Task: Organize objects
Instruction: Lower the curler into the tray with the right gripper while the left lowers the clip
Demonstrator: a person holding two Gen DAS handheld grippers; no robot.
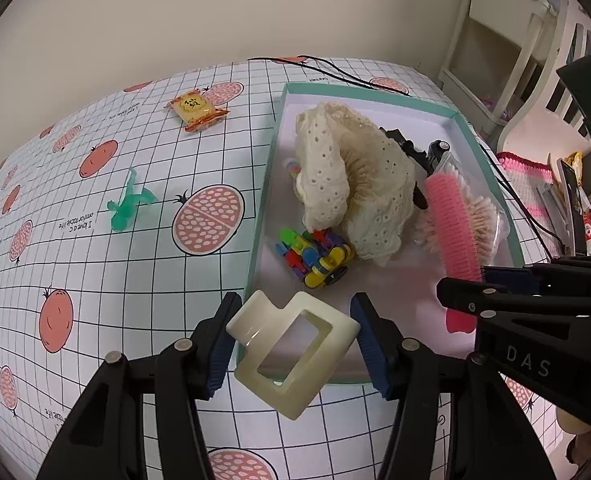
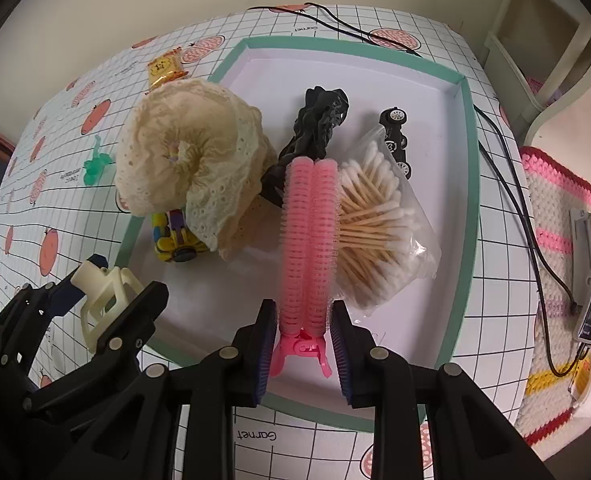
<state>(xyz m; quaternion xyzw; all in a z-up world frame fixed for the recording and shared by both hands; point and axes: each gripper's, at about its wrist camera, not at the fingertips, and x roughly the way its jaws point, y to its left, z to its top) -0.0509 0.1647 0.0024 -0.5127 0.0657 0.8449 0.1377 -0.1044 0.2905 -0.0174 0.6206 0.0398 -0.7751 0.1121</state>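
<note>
Reaching over the tray's [image 1: 491, 168] near edge, left gripper [image 1: 291, 344] clamps a cream clip [image 1: 295, 344], right gripper [image 2: 302, 340] a pink roller clip [image 2: 309, 240].

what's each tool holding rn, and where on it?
Left tool: cream hair claw clip, pads on its two opposite sides. Right tool: around the pink roller clip near its handle end; contact unclear.

Left gripper [image 1: 291, 344] clamps cream hair claw [image 1: 291, 350] over tray [image 1: 261, 236].

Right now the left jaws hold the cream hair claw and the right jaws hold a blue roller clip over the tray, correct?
Not quite: the roller clip is pink, not blue, as the right wrist view shows. The hair claw and the tray are as you said.
</note>
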